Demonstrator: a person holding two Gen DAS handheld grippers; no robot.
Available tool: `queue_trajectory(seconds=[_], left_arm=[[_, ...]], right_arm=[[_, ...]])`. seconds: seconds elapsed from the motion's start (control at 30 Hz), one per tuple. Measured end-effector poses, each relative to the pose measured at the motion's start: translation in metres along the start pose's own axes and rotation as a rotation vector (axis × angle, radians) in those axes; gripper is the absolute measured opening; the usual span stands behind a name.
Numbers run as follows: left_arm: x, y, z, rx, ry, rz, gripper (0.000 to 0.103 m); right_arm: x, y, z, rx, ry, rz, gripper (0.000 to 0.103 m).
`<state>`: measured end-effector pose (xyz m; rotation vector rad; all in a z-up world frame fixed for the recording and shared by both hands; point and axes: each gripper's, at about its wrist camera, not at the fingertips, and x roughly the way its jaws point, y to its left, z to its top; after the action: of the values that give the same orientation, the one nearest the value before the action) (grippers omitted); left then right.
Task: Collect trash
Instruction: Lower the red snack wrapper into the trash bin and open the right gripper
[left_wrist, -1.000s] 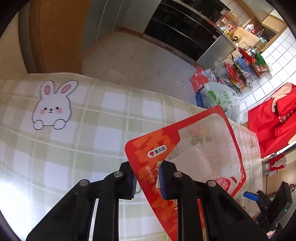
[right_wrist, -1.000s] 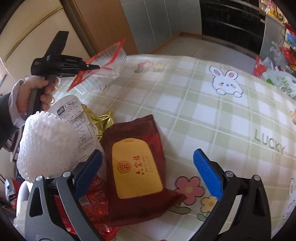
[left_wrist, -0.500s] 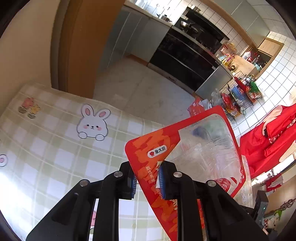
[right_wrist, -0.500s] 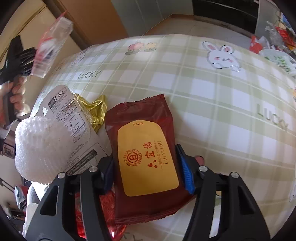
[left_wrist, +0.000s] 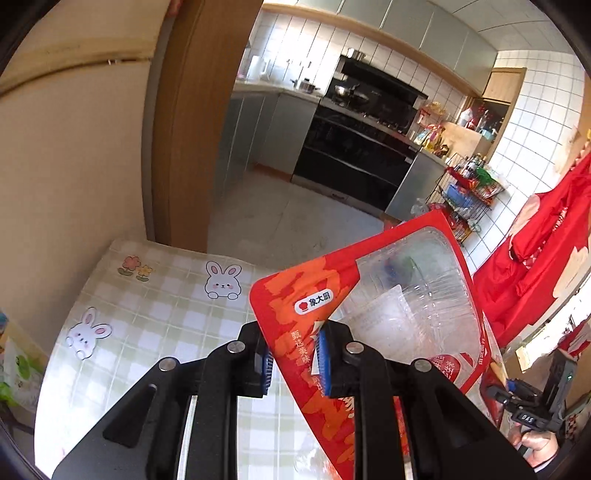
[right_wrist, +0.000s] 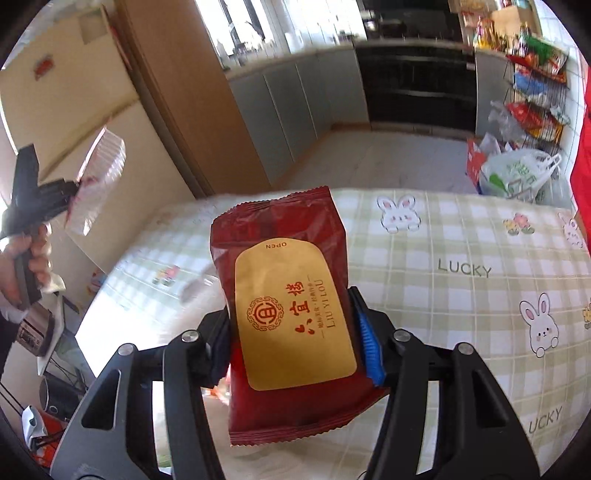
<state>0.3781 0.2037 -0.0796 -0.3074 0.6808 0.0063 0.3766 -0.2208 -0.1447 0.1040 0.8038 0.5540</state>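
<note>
My left gripper (left_wrist: 295, 363) is shut on a red food package with a clear plastic tray (left_wrist: 388, 325) and holds it up above the checked tablecloth (left_wrist: 155, 317). It also shows in the right wrist view (right_wrist: 99, 173), at the far left, held high. My right gripper (right_wrist: 299, 332) is shut on a dark red wrapper with a gold label (right_wrist: 291, 306) and holds it lifted off the table (right_wrist: 461, 240).
A fridge (right_wrist: 74, 122) and a wooden door frame (left_wrist: 188, 129) stand at the left. A kitchen with an oven (left_wrist: 358, 147) lies beyond. A wire rack (right_wrist: 535, 77), a white plastic bag (right_wrist: 517, 173) and a red cloth (left_wrist: 546, 236) are to the right.
My right gripper closed on the dark red wrapper and lifted it off the table. My left gripper rose and tilted up with the red package still in it.
</note>
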Motion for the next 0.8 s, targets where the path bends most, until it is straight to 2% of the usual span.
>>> queue_trajectory(seconds=[0.27,0.47,0.6,0.67,0.8], left_arm=[[-0.101,-0.034,-0.057,0.064,-0.092,-0.007,0.019],[-0.165,-0.043,-0.121,0.035,-0.135,-0.033,0.019],[-0.199,-0.048,-0.166,0.025,-0.147,-0.035,0.019],[-0.212,-0.049,-0.186,0.014,-0.141,-0.059,0.019],[-0.233,-0.045,-0.218,-0.009,-0.146,-0.049,0.019]], right_arm=[[-0.095,0.055,-0.029,0.010,-0.159,0.090,0.057],[-0.146,0.092,-0.082,0.017,-0.233,0.112,0.057],[-0.168,0.106,-0.124,0.039,-0.250,0.106,0.057],[-0.173,0.111,-0.139,0.043,-0.236,0.107,0.057],[-0.186,0.128,-0.165,0.040,-0.196,0.098,0.057]])
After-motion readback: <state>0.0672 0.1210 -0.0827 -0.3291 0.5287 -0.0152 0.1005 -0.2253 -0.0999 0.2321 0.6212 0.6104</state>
